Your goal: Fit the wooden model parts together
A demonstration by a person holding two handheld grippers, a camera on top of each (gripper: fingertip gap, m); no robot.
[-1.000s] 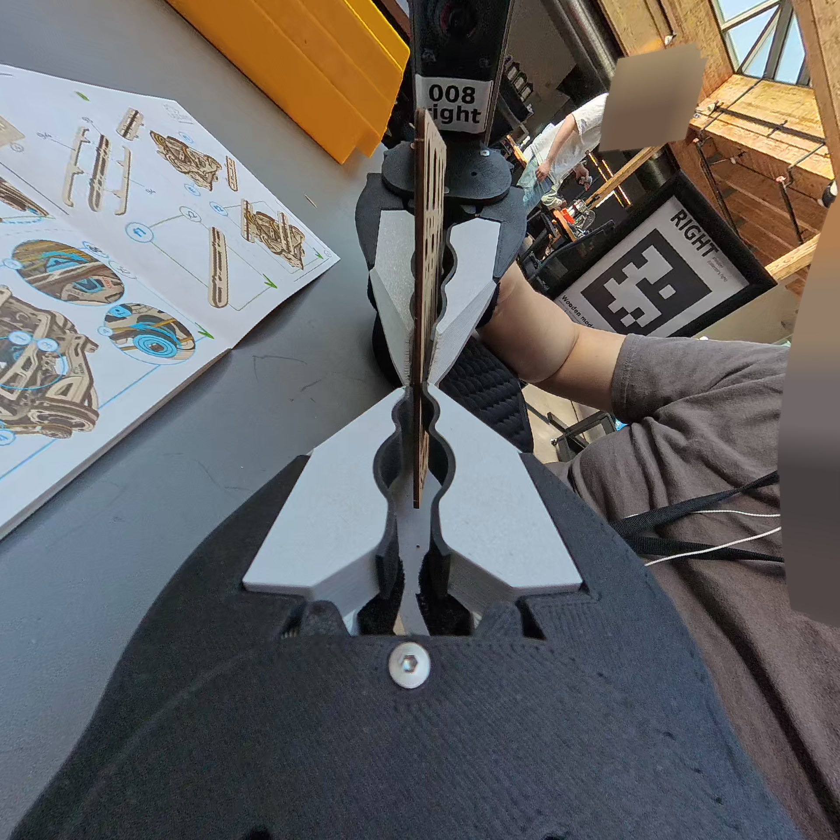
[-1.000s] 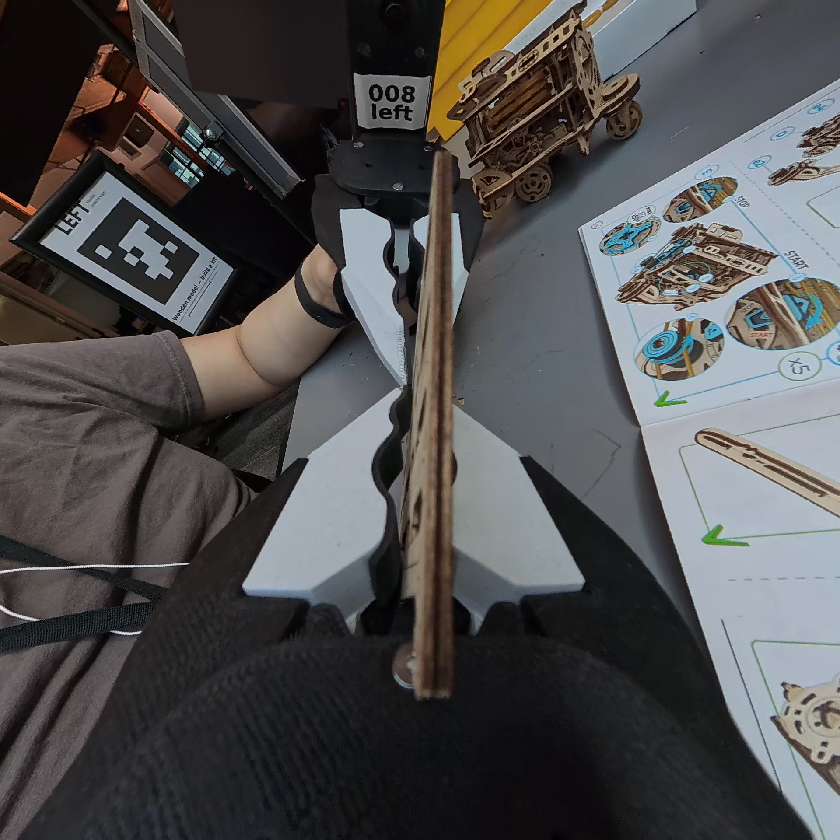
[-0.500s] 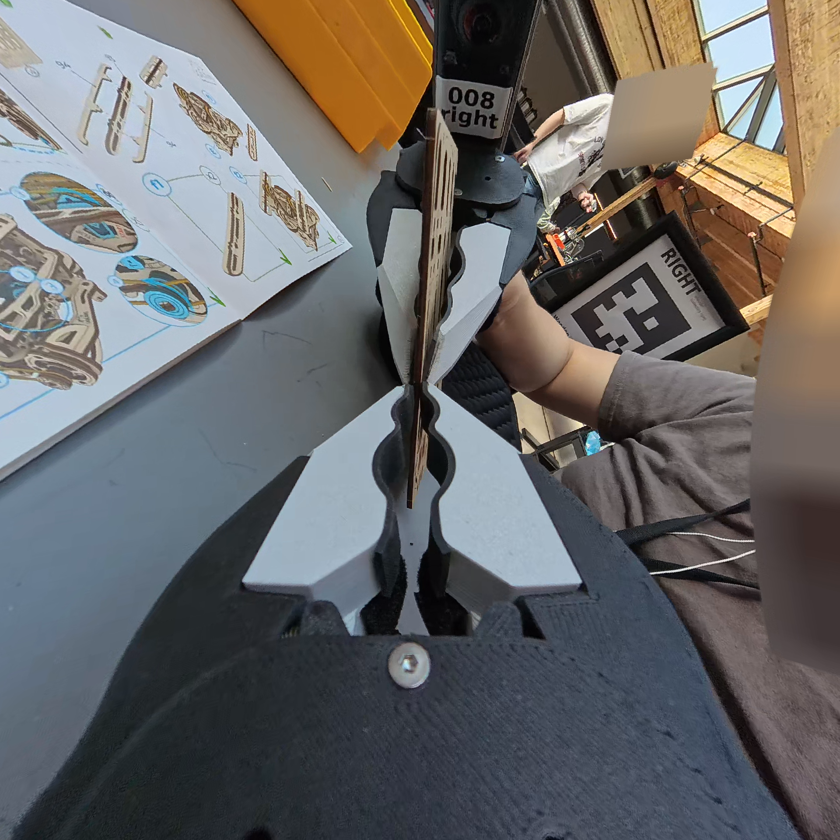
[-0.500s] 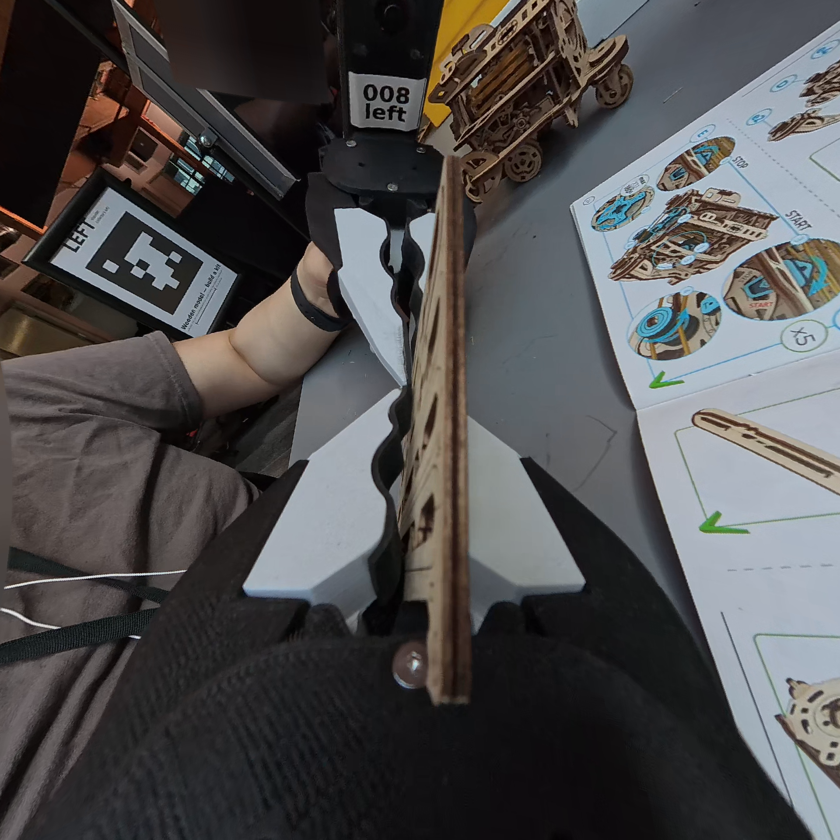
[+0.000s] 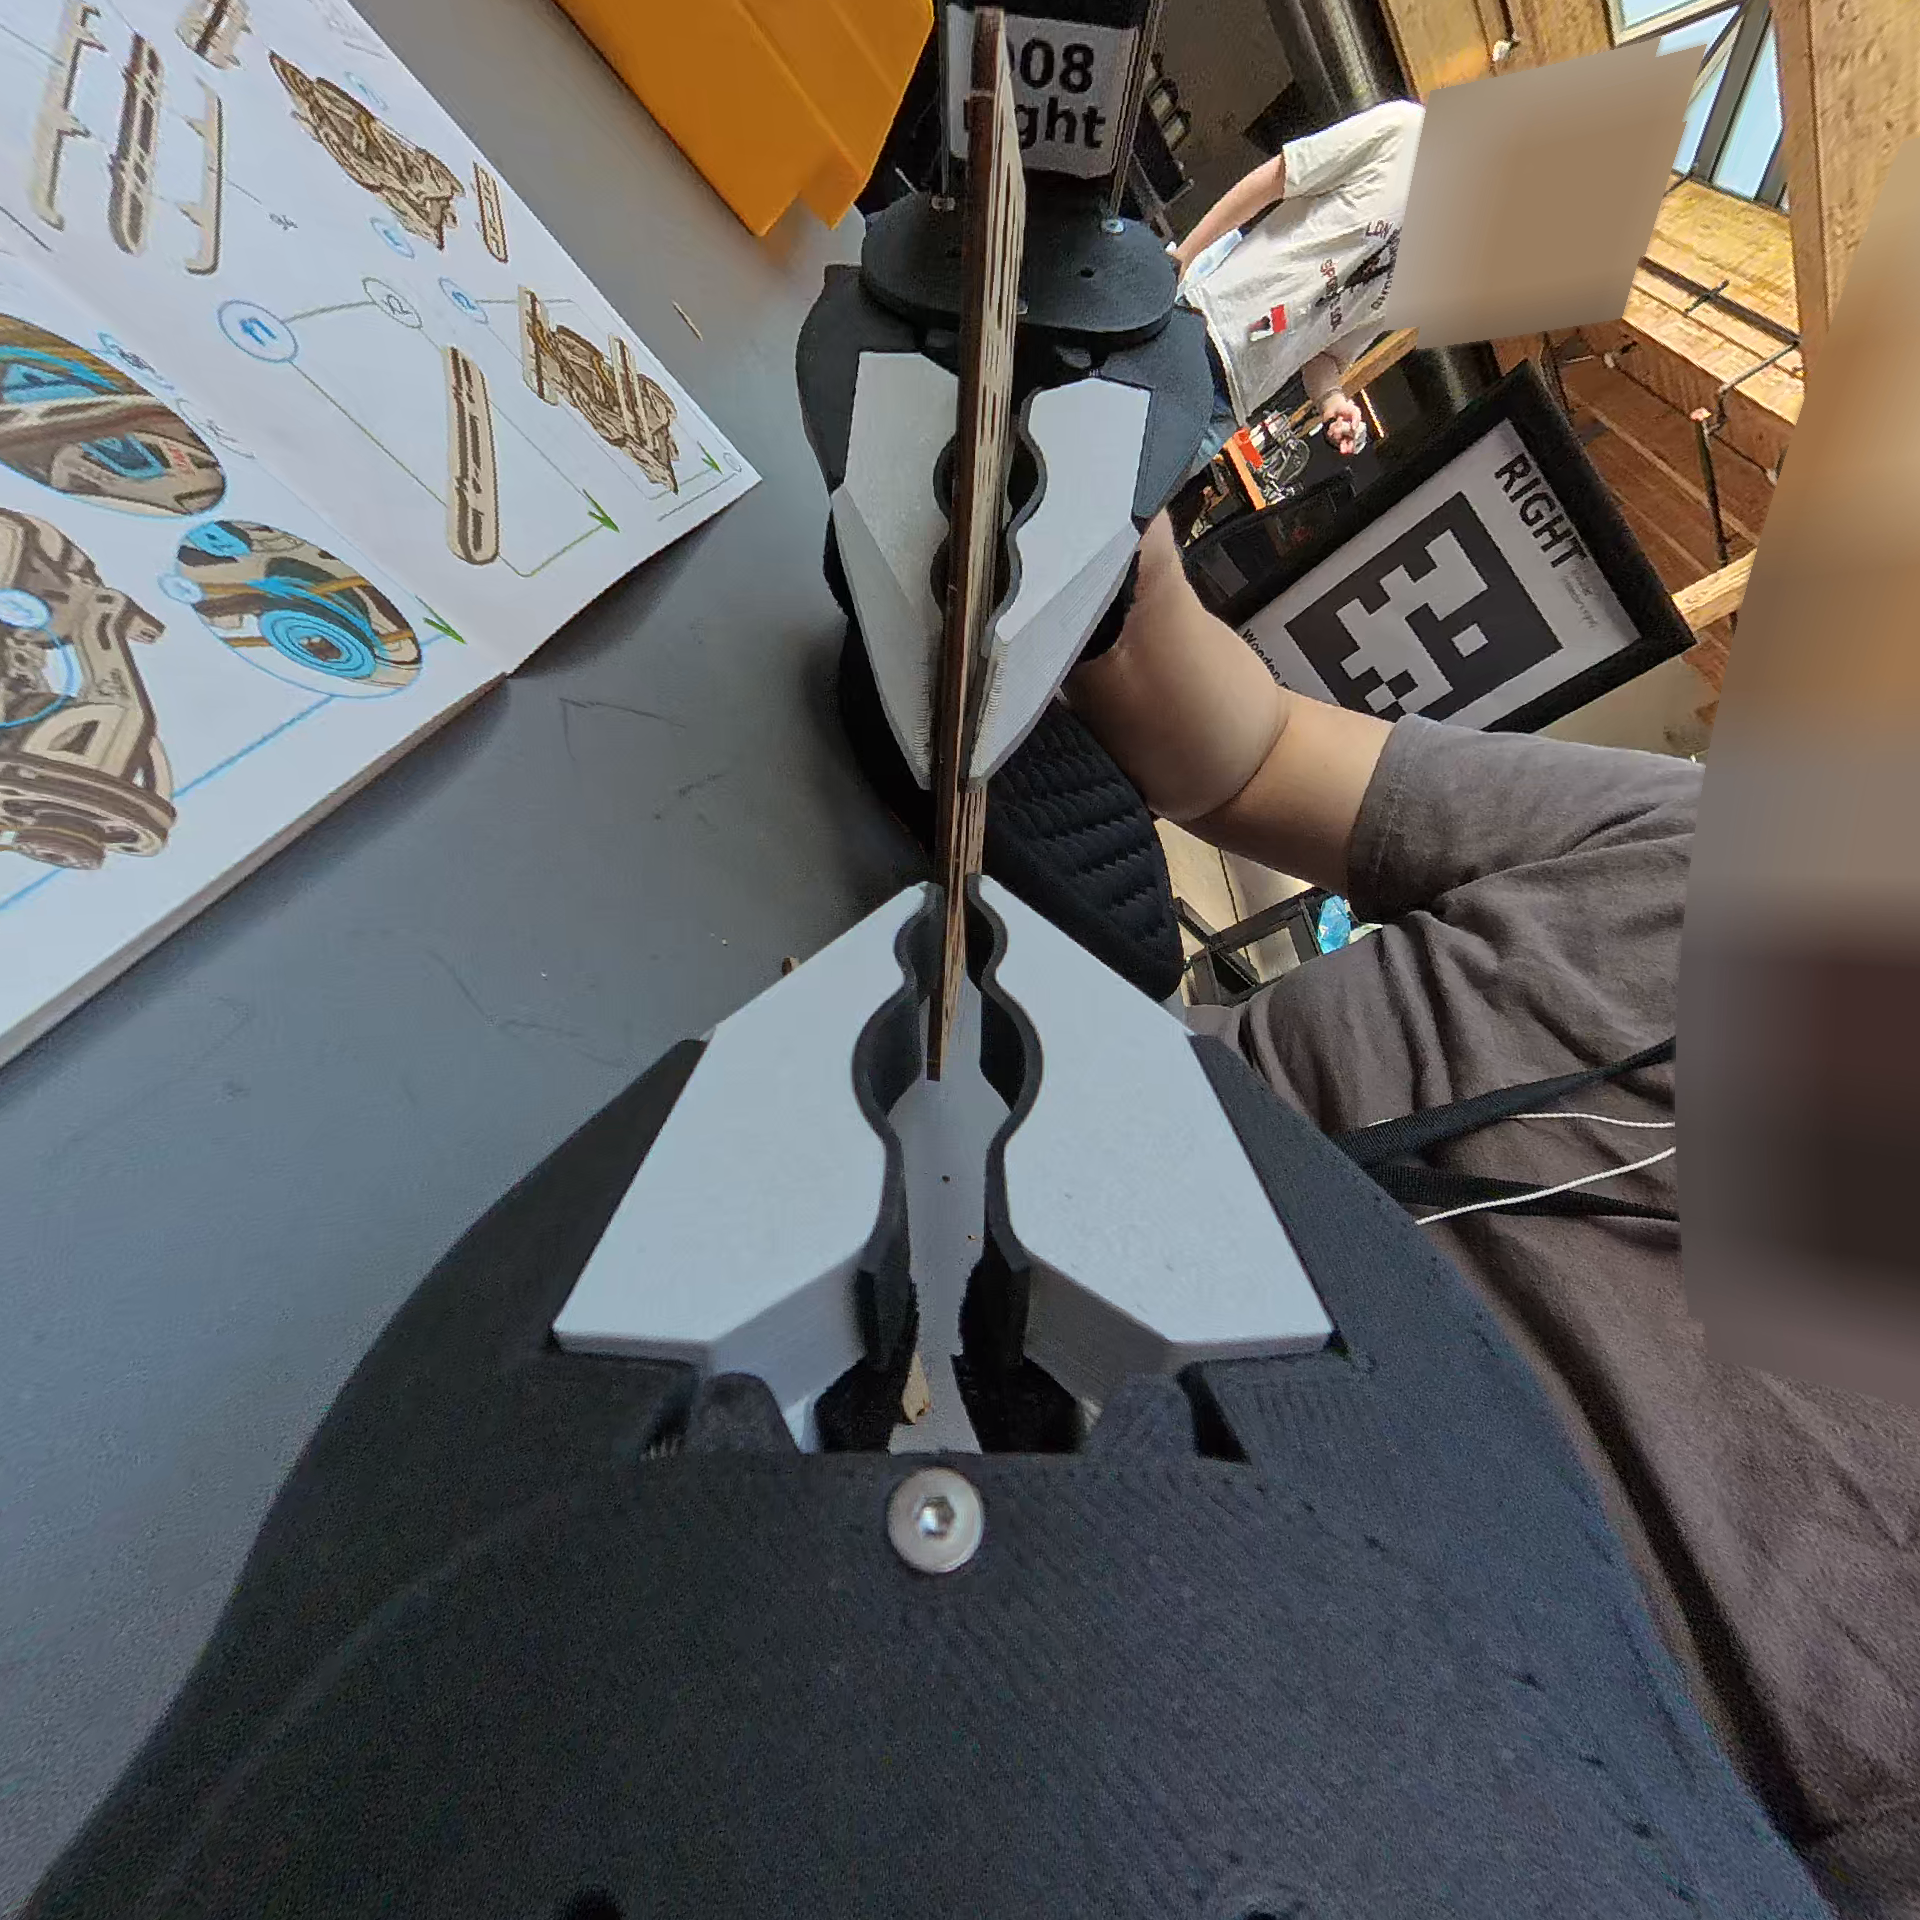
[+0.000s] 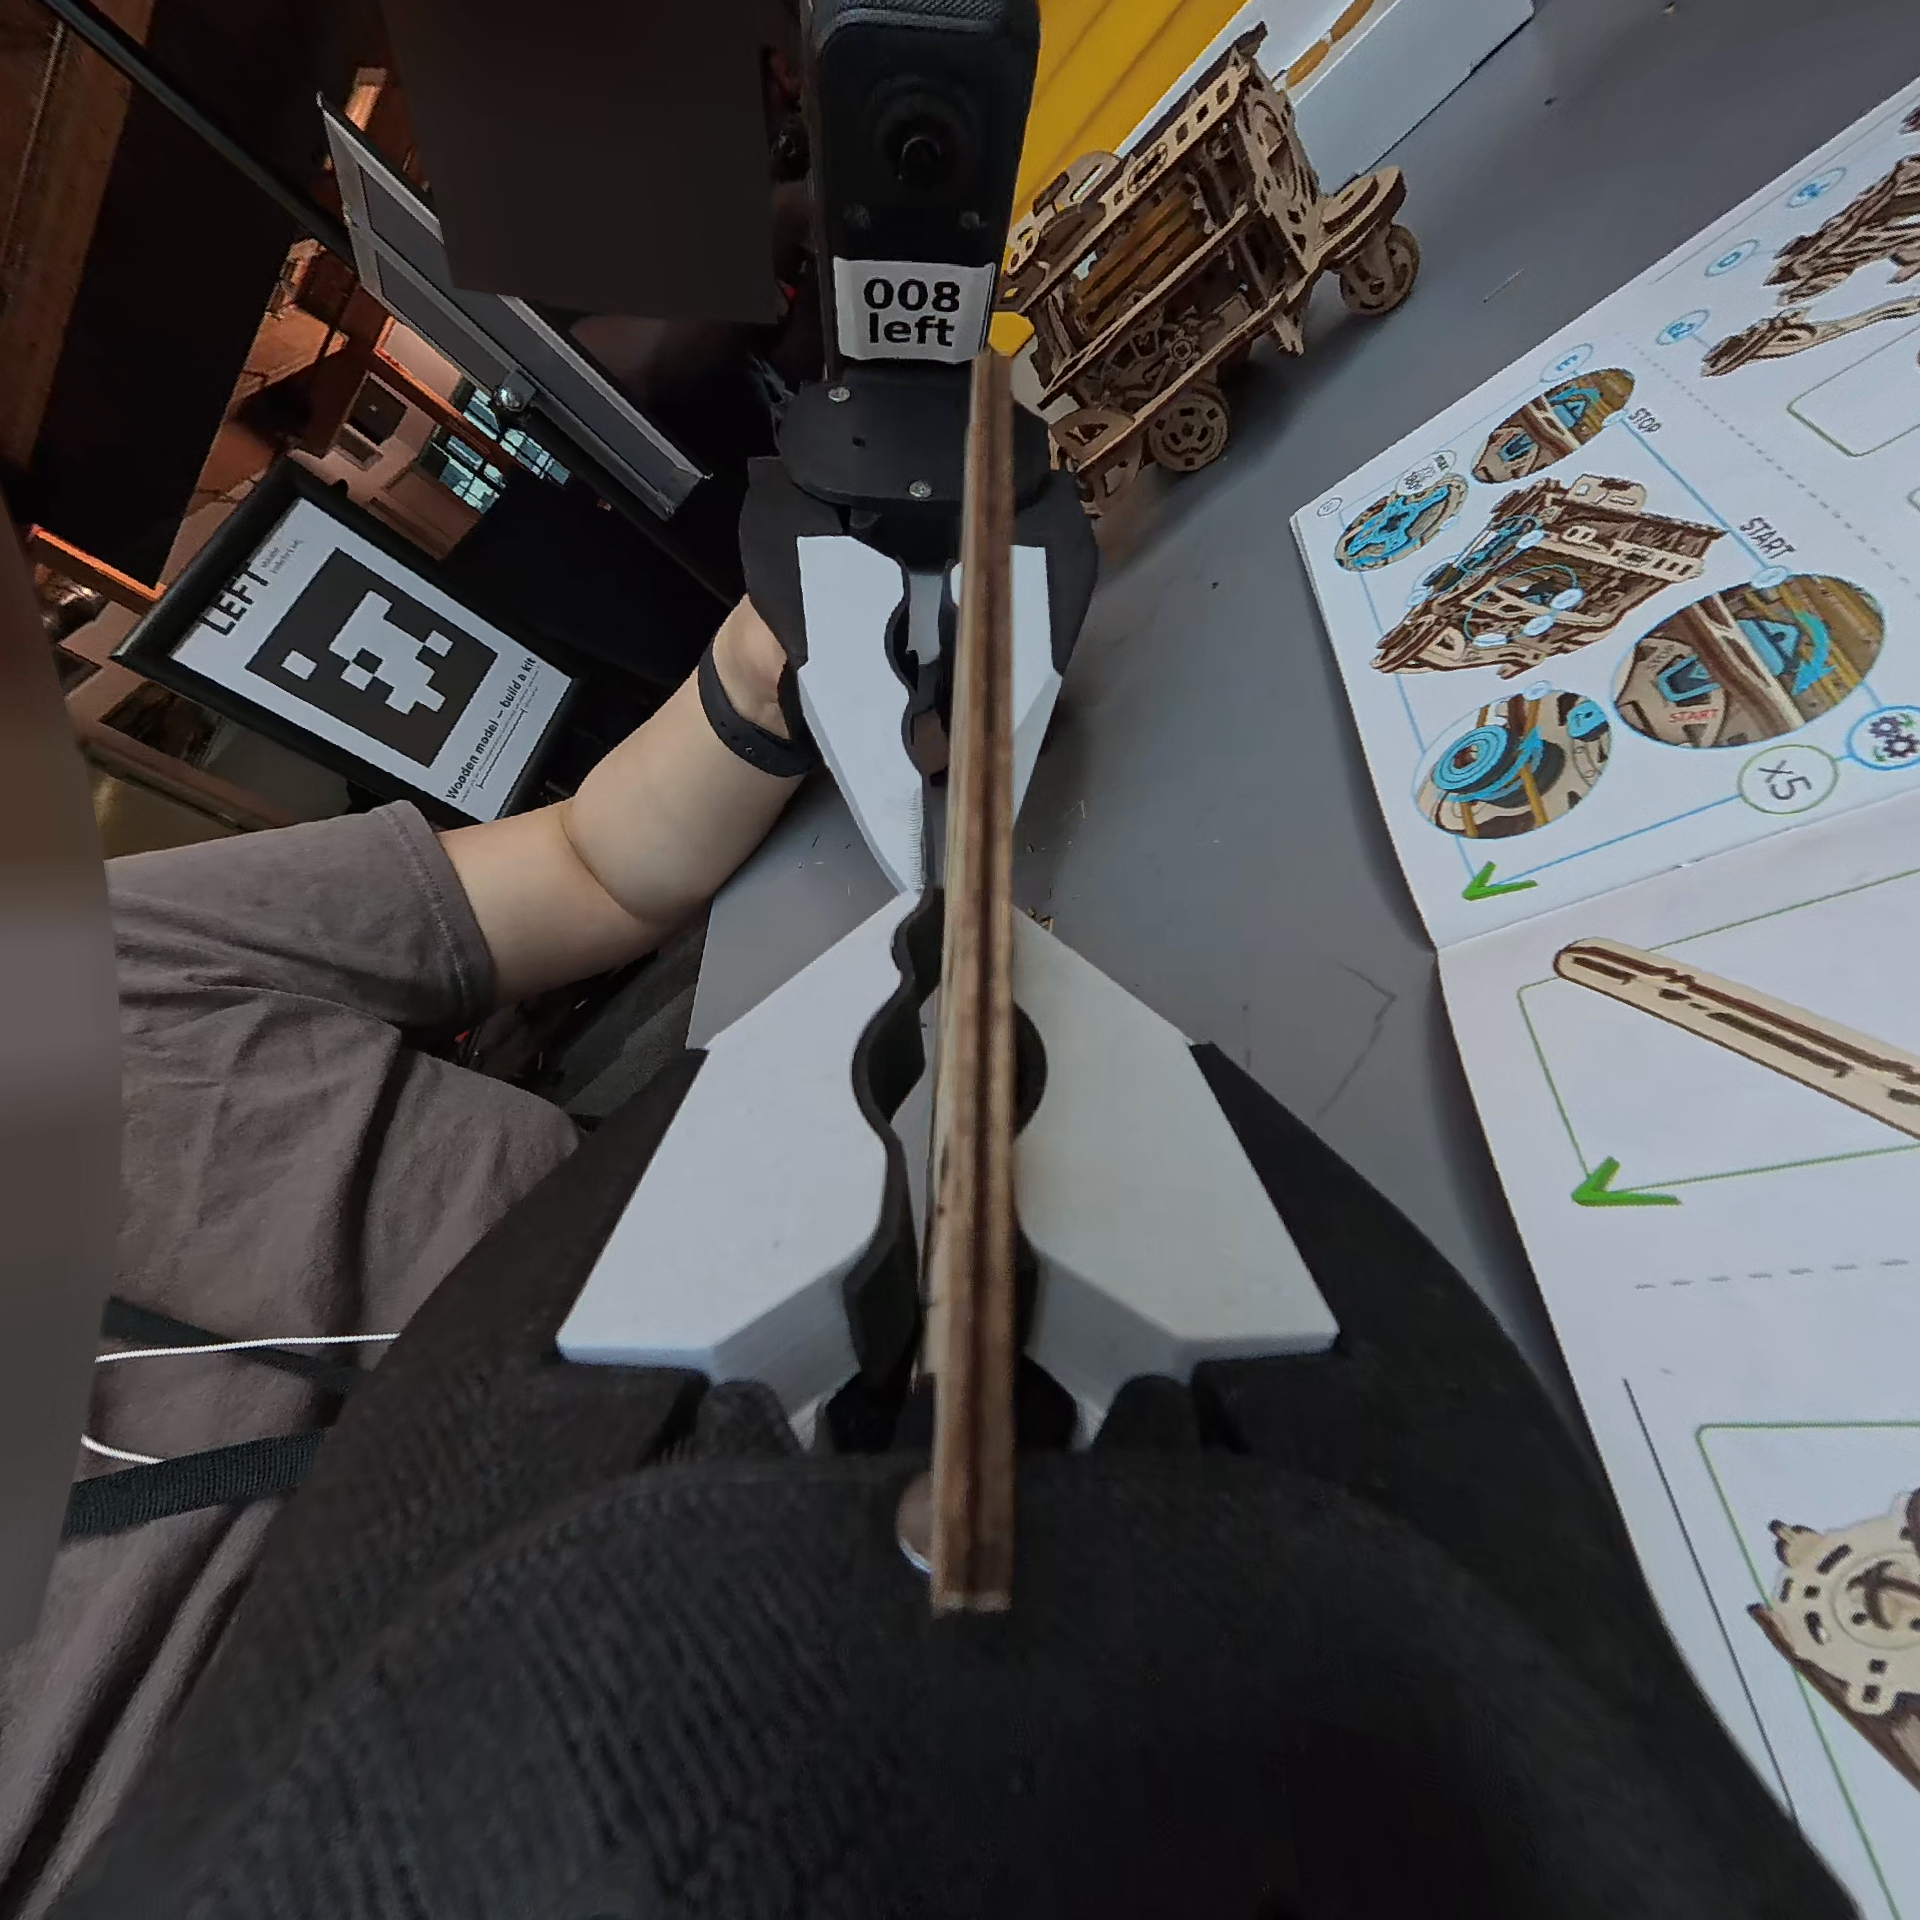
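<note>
A thin wooden plate (image 5: 985, 468) with cut-outs is held edge-on between both grippers above the grey table (image 5: 416, 987). My left gripper (image 5: 951, 899) is shut on the plate's near end. The right gripper (image 5: 956, 774) faces it, tips a short way apart, and grips the same plate along its fingers. In the right wrist view the plate (image 6: 971, 1143) runs the whole length of my right gripper (image 6: 961, 920), which is shut on it. The plate reaches the left gripper (image 6: 928, 831) opposite.
An open instruction booklet (image 5: 312, 416) lies on the table, also in the right wrist view (image 6: 1662, 1039). An assembled wooden cart model (image 6: 1174, 291) stands behind the left gripper. A yellow bin (image 5: 748, 94) sits at the back. Framed marker signs (image 5: 1455, 603) and the holder's forearm (image 6: 623, 831) are nearby. Only a small space, under 4 cm, lies between the two pairs of fingers. From either gripper's tips it is about 20 cm to the assembled wooden cart model (image 6: 1174, 291).
Both grippers have turned together with the plate, which now shows straight edge-on in the right wrist view. In the left wrist view a small gap has opened between the two grippers' tips.
</note>
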